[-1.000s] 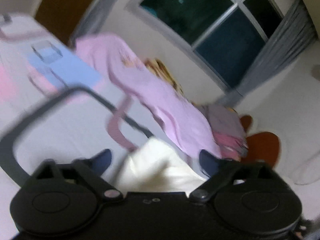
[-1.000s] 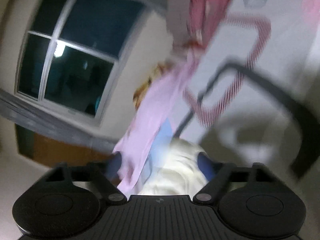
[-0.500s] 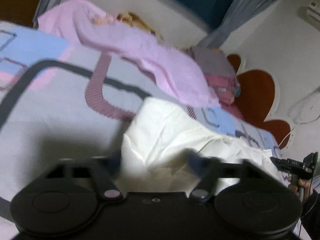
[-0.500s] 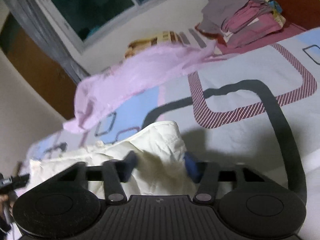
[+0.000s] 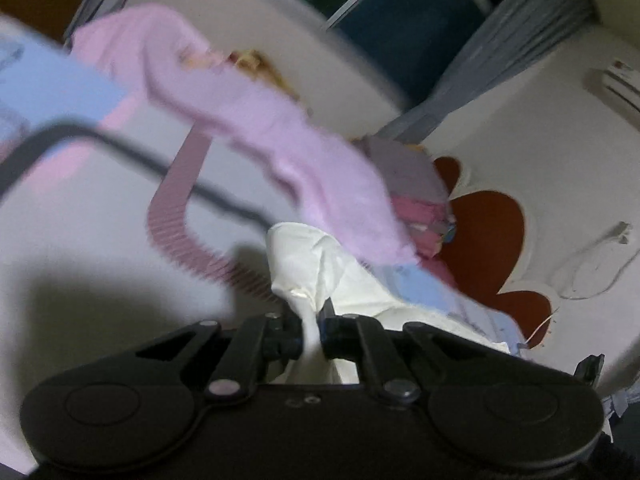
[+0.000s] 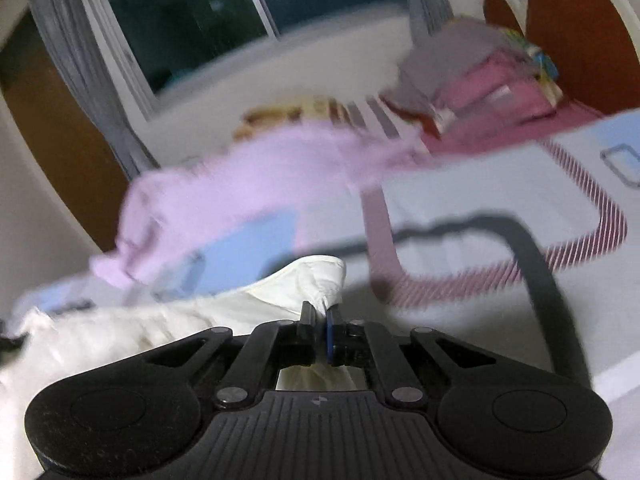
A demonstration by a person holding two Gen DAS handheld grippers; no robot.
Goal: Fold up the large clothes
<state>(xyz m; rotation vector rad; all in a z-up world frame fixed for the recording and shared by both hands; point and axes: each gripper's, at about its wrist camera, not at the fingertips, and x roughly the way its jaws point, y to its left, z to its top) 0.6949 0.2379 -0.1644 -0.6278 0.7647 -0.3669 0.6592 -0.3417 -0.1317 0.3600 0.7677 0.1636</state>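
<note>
A cream-white garment (image 5: 316, 260) lies crumpled on a patterned bedsheet (image 5: 100, 240). My left gripper (image 5: 310, 322) is shut on one bunched corner of it, and the cloth rises in a peak just beyond the pads. In the right wrist view the same garment (image 6: 256, 296) spreads off to the left, and my right gripper (image 6: 319, 318) is shut on another pinched corner. The rest of the garment under both grippers is hidden by their bodies.
A lilac garment (image 5: 260, 136) (image 6: 248, 184) lies stretched across the far side of the bed. A stack of folded grey and pink clothes (image 6: 480, 76) (image 5: 416, 200) sits near the red heart-shaped headboard (image 5: 488, 232). A dark window (image 6: 192, 20) with grey curtains is behind.
Both grippers went from wide open to shut, each pinching a corner of the cream garment. Both came down lower and closer to the bed, and the right one rolled upright.
</note>
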